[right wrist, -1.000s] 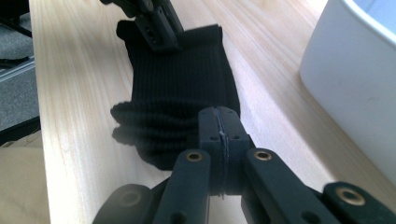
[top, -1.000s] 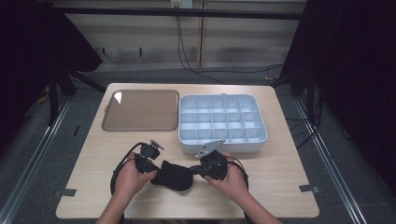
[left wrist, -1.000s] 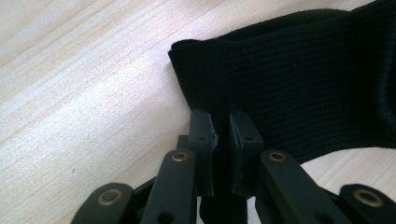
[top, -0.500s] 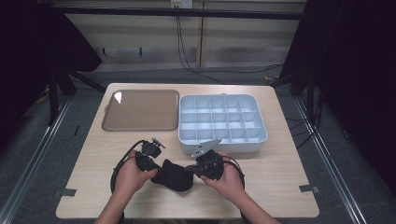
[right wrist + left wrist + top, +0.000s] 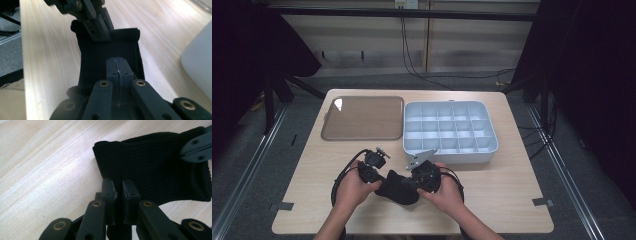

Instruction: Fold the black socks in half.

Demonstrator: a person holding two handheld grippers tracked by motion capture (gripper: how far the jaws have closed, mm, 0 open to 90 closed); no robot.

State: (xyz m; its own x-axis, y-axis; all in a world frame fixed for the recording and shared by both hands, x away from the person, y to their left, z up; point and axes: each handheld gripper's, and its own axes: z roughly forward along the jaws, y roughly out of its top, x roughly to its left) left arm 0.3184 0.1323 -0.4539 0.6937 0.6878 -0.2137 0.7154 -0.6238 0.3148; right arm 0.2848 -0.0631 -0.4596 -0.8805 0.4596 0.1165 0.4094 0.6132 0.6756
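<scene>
Black knitted cloth [image 5: 398, 187] on the wooden table [image 5: 512, 185] near its front edge, left gripper [image 5: 374, 171] clamped on one end; right gripper [image 5: 419, 178] clamped on the other; compartment box [image 5: 448, 132] and brown tray [image 5: 364, 118] beyond

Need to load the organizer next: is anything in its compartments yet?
No, every compartment of the organizer is bare in the high view.
</scene>
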